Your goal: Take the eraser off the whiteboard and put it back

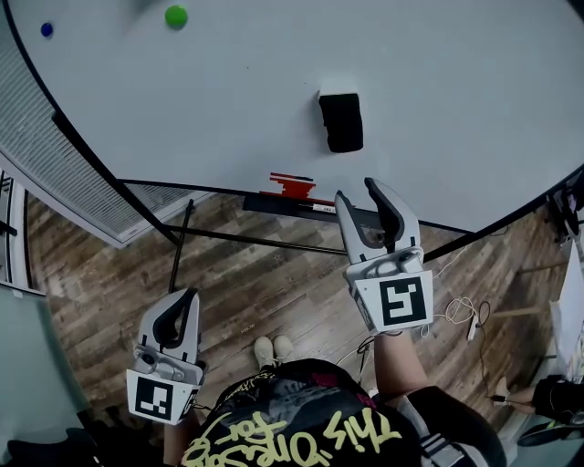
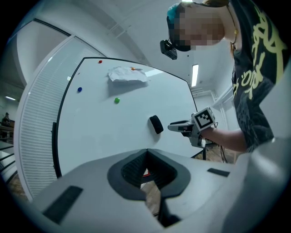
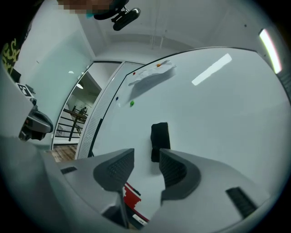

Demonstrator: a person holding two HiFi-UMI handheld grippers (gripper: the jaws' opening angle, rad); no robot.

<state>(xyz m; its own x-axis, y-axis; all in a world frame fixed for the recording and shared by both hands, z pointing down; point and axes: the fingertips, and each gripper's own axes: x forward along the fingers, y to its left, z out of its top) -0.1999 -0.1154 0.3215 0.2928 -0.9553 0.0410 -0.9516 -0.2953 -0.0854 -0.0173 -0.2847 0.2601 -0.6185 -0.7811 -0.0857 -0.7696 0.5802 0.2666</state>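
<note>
Holds the right grey two-jaw gripper (image 1: pixel 359 191) out level toward the board, jaws apart with nothing between them, just below the black block-shaped eraser (image 1: pixel 341 121) and not touching it. Holds the left grey gripper (image 1: pixel 185 297) low and back beside the body, jaws together and empty. Faces a large white whiteboard (image 1: pixel 228 109) in a thin black frame, with the eraser stuck upright on its lower middle. Stands on a brown wood-plank floor (image 1: pixel 255 283), with a white slatted panel (image 1: pixel 46 164) at the left. Elsewhere: a round green magnet (image 1: pixel 176 15) and a small blue magnet (image 1: pixel 46 29) high on the board, a crumpled white paper sheet (image 2: pixel 127 74) near its top, a flat red thing (image 1: pixel 292 186) on the black tray (image 1: pixel 265 204) under the eraser, and loose white cables (image 1: pixel 456 310) on the floor at the right.
</note>
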